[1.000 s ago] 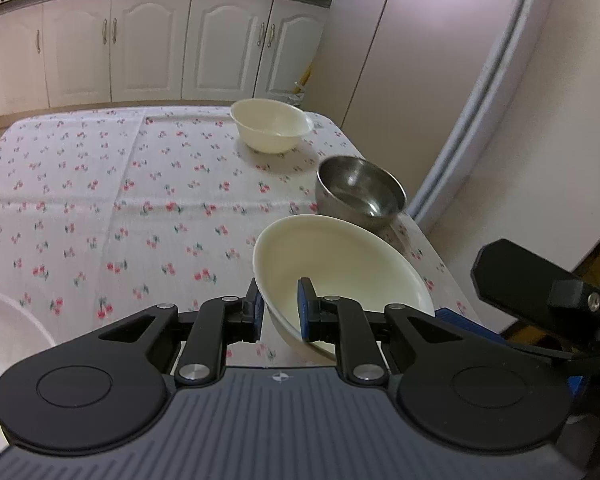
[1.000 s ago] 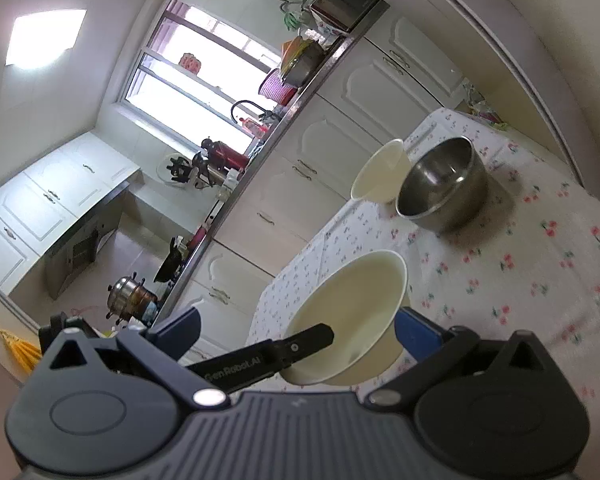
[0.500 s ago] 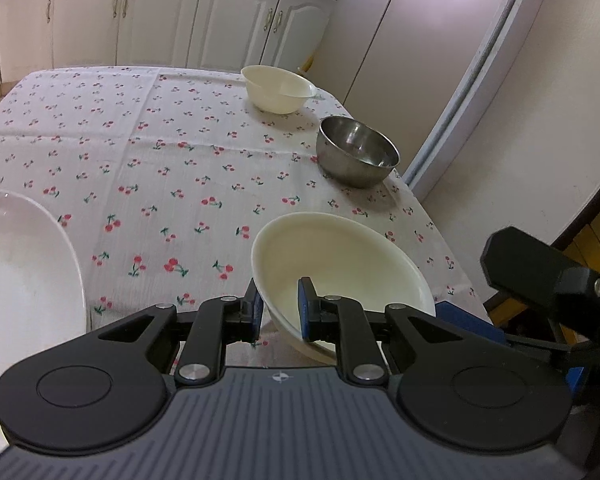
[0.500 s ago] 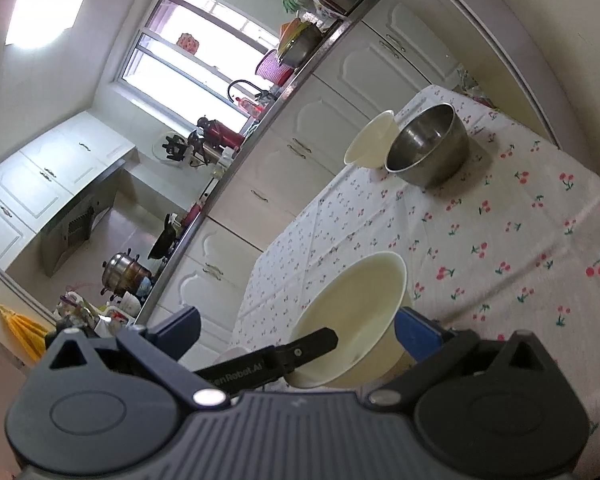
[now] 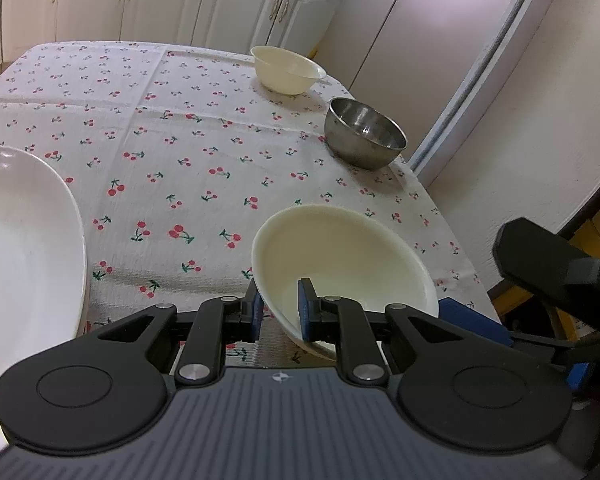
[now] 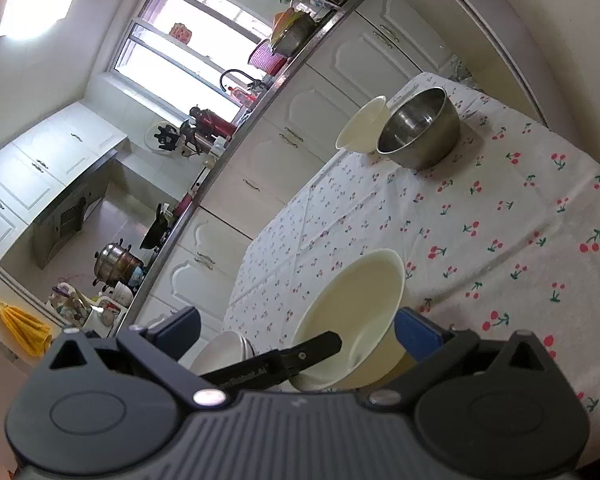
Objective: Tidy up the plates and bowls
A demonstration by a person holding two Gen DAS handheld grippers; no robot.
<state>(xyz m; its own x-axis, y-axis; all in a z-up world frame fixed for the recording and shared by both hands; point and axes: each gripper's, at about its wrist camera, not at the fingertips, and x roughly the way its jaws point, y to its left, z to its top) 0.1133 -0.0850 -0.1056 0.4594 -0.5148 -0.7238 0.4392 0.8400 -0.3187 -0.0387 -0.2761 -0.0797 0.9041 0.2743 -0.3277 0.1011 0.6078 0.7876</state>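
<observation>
1. Left wrist view: the left gripper point(image 5: 279, 312) is clenched on the near rim of a cream bowl point(image 5: 352, 256), one blue pad outside the wall, the other inside.
2. The bowl tilts above the near right part of a table under a cherry-print cloth point(image 5: 188, 152).
3. Just right of the bowl, the right gripper point(image 5: 512, 312) stands released, its blue pad near the rim but not pressing it; in the right wrist view its jaws are wide apart around the bowl point(image 6: 356, 320).
4. At the near left edge sits a white plate point(image 5: 24, 256).
5. Farther back on the right stands a steel bowl point(image 5: 364, 132).
6. Beyond it, near the far edge, rests a second cream bowl point(image 5: 286, 70).
7. White cabinets point(image 5: 172, 0) line the back wall; a fridge point(image 5: 440, 40) rises at right.
</observation>
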